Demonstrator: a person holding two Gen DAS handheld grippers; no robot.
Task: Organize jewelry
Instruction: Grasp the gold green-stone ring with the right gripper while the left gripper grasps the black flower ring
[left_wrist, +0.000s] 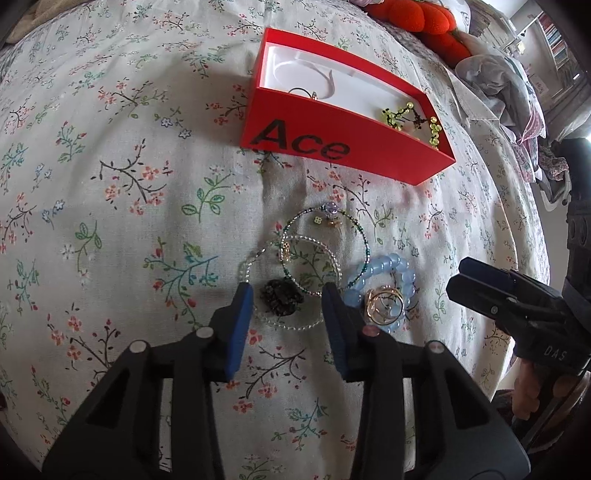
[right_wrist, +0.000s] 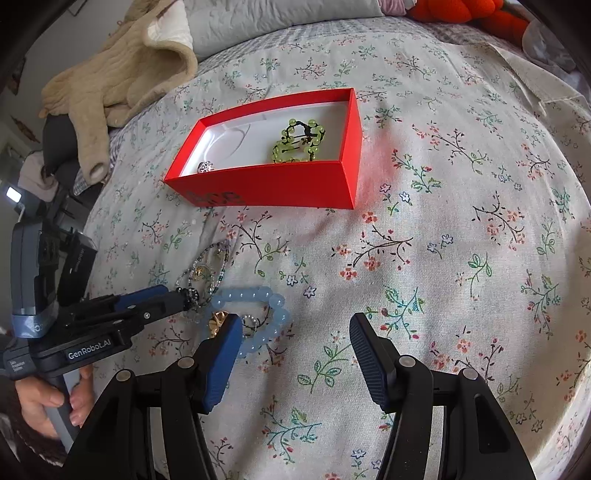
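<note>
The left gripper (left_wrist: 287, 291) points steeply down at the flowered bedspread (left_wrist: 110, 184), its jaws partly apart and straddling a dark bead cluster (left_wrist: 281, 296) that sits on a clear beaded bracelet (left_wrist: 291, 325). In the left wrist view the pads seem just clear of the cluster rather than pressing it; in the right wrist view the tips look right at it, so contact is hard to rule out.

Just beside that lie gold rings (left_wrist: 384, 304) inside a pale blue beaded bracelet (left_wrist: 388, 271), and a green beaded bracelet (left_wrist: 360, 236) overlaps the clear one. The right gripper (right_wrist: 295, 325) hangs near the blue bracelet with its jaws wide and nothing between them.

Farther off sits the open red box (left_wrist: 343, 147), already holding a yellow-green beaded bracelet (right_wrist: 297, 142) and a small silvery bead charm (right_wrist: 205, 167).

The risk, as I judge it, is tangling: closing on the cluster may drag the overlapping loops along, or the soft bedding may let the tips pinch cloth. Thin strands could also slip out on the way to the box.
</note>
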